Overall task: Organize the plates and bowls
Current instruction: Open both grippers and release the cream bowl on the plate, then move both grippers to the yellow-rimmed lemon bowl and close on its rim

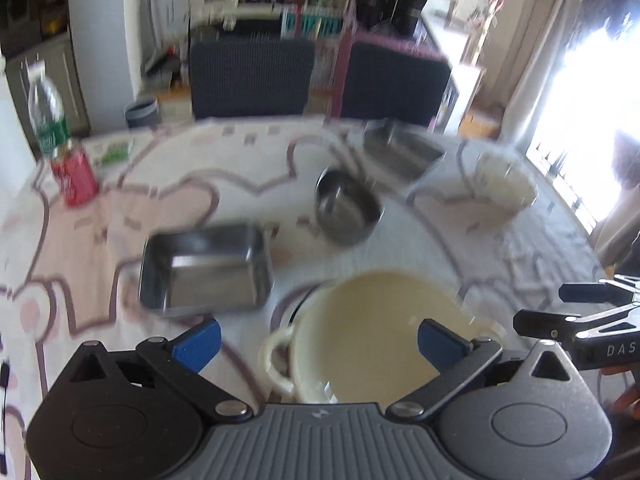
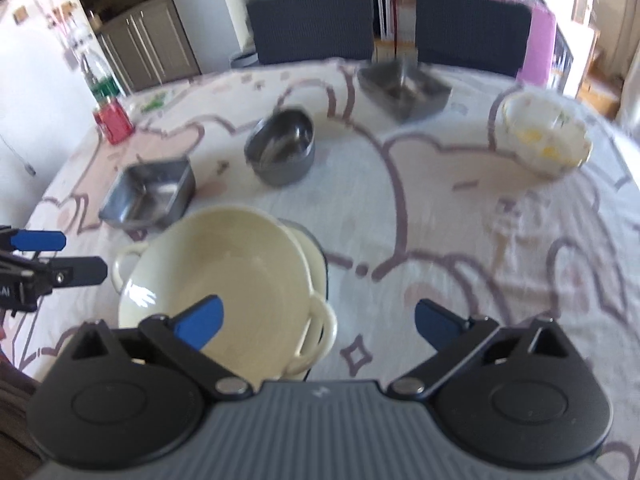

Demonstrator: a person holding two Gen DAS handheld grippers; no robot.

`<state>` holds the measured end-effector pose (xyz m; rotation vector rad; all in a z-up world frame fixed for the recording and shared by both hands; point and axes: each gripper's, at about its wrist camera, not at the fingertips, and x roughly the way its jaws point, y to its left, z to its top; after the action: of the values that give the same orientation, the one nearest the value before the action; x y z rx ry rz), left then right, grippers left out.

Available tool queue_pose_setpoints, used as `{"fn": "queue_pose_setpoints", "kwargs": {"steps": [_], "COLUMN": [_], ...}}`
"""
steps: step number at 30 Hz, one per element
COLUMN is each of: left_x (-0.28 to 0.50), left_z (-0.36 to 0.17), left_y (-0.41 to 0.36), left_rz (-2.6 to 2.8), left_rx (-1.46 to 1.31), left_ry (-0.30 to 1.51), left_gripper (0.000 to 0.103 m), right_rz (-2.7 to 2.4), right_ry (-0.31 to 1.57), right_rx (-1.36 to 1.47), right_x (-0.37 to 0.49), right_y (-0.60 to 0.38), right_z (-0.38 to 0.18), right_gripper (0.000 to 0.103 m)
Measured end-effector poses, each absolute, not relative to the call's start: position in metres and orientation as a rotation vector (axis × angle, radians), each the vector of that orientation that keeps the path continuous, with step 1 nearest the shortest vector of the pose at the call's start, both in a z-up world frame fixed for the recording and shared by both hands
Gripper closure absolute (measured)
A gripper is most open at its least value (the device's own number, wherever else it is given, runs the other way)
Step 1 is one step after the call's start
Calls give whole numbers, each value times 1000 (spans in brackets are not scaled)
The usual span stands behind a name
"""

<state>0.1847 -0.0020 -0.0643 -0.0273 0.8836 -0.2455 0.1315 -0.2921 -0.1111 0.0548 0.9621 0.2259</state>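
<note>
A cream bowl with loop handles (image 1: 376, 336) (image 2: 224, 284) sits nested in another dish near the table's front. A small steel square tray (image 1: 206, 270) (image 2: 150, 194), a round steel bowl (image 1: 346, 206) (image 2: 282, 146), a larger steel tray (image 1: 402, 152) (image 2: 404, 86) and a patterned glass bowl (image 1: 504, 182) (image 2: 546, 136) are spread over the table. My left gripper (image 1: 320, 344) is open and empty above the cream bowl's left side. My right gripper (image 2: 320, 322) is open and empty above the bowl's right handle.
A red can (image 1: 74, 174) (image 2: 114, 122) and a water bottle (image 1: 46, 114) stand at the far left. Two dark chairs (image 1: 252, 78) (image 2: 472, 26) stand behind the table. The tablecloth (image 2: 460, 240) has a pink and purple pattern.
</note>
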Motion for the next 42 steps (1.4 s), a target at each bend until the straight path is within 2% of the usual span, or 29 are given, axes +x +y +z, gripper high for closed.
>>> {"fn": "queue_pose_setpoints", "kwargs": {"steps": [10, 19, 23, 27, 29, 31, 32, 34, 42], "left_x": [203, 266, 301, 341, 360, 380, 390, 407, 456], "left_z": [-37, -42, -63, -91, -106, -121, -128, -142, -176], "left_y": [-63, -174, -220, -255, -268, -281, -287, -295, -315], "left_rz": [-313, -392, -424, -438, -451, -464, -465, -455, -427], "left_rx": [-58, -77, -105, -140, -171, -192, -201, -226, -241], "left_ry": [733, 692, 738, 794, 822, 855, 866, 888, 926], "left_gripper": [0, 1, 10, 18, 26, 34, 39, 47, 57], "right_rz": [81, -50, -57, -83, -74, -80, -82, -83, -83], "right_ry": [684, 646, 661, 698, 709, 711, 715, 735, 835], "right_rx": [153, 61, 105, 130, 156, 210, 240, 292, 348], "right_x": [131, 187, 218, 255, 274, 293, 302, 322, 380], "right_y": [-374, -471, -516, -557, -573, -589, -596, -606, -612], "right_z": [-61, -67, -85, -109, -121, -131, -137, -149, -193], "right_gripper": [0, 0, 0, 14, 24, 37, 40, 55, 57]}}
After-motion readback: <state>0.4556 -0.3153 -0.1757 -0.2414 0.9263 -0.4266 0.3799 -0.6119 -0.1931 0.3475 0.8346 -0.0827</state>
